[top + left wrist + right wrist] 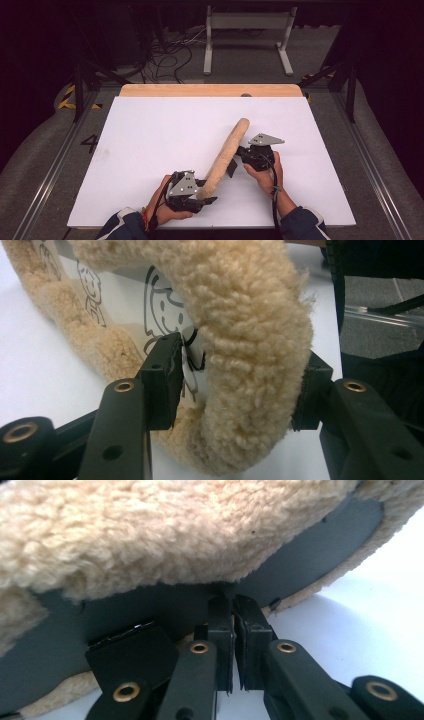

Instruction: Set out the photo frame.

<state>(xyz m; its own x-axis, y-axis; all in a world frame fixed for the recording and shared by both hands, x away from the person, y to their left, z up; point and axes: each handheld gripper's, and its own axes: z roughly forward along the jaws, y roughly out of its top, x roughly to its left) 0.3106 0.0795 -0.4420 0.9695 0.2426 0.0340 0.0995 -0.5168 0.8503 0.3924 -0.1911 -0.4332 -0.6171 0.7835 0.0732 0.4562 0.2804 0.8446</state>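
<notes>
A long beige fleece piece [226, 155] stands on edge and slants across the white board [150, 140]. My left gripper [202, 192] holds its near end. In the left gripper view the pads press the thick fleece roll [250, 315] from both sides, and the left gripper [240, 355] has one pad beside a white card with cartoon drawings [135, 300]. My right gripper [236, 161] is at the piece's middle. In the right gripper view the right gripper [232, 602] has its jaws nearly together, pinching the thin grey underside [310, 555] below the fleece [150, 525].
The white board lies on a wooden tabletop [210, 90] whose far edge shows. Behind the table a white metal stand [247, 22] and loose cables [170, 55] are on the floor. Dark frame legs stand to both sides.
</notes>
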